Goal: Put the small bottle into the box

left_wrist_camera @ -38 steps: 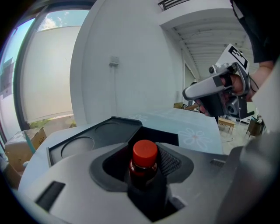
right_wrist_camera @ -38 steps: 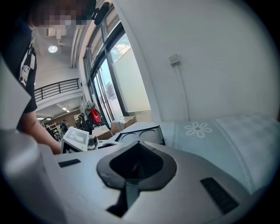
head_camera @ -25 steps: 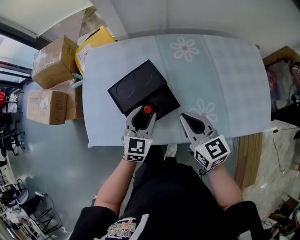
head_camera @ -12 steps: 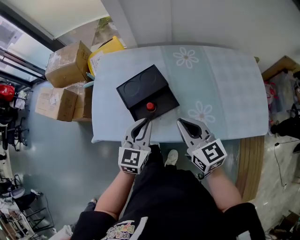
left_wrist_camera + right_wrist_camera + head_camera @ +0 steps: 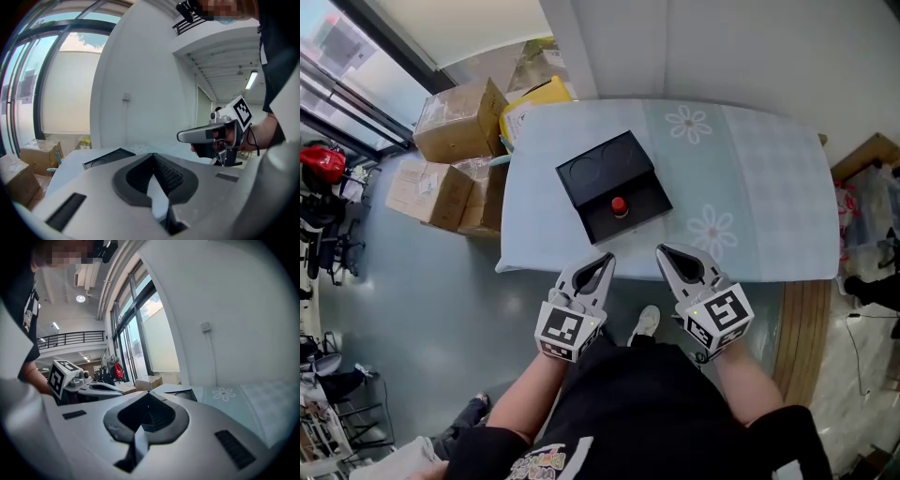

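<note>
The small bottle point(image 5: 619, 205) with a red cap stands inside the open black box point(image 5: 630, 212), whose lid point(image 5: 595, 169) lies flat behind it on the pale blue table point(image 5: 750, 169). My left gripper point(image 5: 607, 259) is shut and empty. It is held off the table's near edge, a short way in front of the box. Beside it my right gripper point(image 5: 661, 251) is also shut and empty. In the left gripper view the shut jaws point(image 5: 153, 155) point over the table towards the box lid point(image 5: 107, 157), with the right gripper point(image 5: 206, 136) alongside. The right gripper view shows its own gripper point(image 5: 148, 394) shut.
Cardboard boxes point(image 5: 459, 122) and a yellow bag point(image 5: 534, 101) stand on the floor left of the table. A wooden board point(image 5: 797, 328) lies along the floor at the right. The person's shoe point(image 5: 645, 323) shows below the table edge.
The left gripper, open around the bottle in the box a second ago, has closed and drawn back off the table. The bottle stays in the box. The head view has shifted.
</note>
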{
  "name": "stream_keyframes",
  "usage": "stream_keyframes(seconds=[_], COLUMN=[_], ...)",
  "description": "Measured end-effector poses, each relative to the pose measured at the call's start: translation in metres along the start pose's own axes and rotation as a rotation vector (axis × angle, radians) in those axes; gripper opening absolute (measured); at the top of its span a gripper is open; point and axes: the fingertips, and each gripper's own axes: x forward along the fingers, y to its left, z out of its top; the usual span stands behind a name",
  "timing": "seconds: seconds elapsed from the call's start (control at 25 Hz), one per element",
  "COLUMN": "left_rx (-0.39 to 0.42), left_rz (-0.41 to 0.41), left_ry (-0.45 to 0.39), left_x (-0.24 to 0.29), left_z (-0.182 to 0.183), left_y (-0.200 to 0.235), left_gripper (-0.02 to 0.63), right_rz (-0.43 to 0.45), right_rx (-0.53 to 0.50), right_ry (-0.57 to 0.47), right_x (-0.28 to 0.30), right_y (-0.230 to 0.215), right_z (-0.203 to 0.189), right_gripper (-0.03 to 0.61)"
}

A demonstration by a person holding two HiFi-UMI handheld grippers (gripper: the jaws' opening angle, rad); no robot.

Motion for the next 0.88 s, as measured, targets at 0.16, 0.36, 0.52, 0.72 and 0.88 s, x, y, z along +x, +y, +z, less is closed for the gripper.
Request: stream_keyframes(seconds=[0.16,0.36,0.52,0.72,0.88], left_rx=[-0.001,-0.013,-0.034,-0.027,-0.025], left_rz=[-0.016,-0.064,-0.114,-0.165,-0.202], left_ry=[-0.011,-0.023,-0.027,-0.044,-0.059], left_x=[-0.018,-0.041,-0.060,-0.083,-0.100], left_z=[-0.002,-0.005,-0.009,-0.012,-0.015], left_y=[0.003,0.009,0.013,0.017,0.021], left_gripper=[0.008,0.008,0.008,0.008,0.008], right_rz=[-0.005,-0.036,-0.074,-0.122,-0.157], right_rx=[0.002,0.016,0.022,0.026,0.032], right_ry=[0.013,0.019,0.020,0.016,0.015], right_x=[0.005,0.012,0.016,0.019,0.019], right_y=[0.019,0.044,0.066,0.094,0.115], right_z=[-0.006,-0.013,-0.017,-0.021,-0.026], right_gripper=[0.009,0.009,0.009,0.009,0.009])
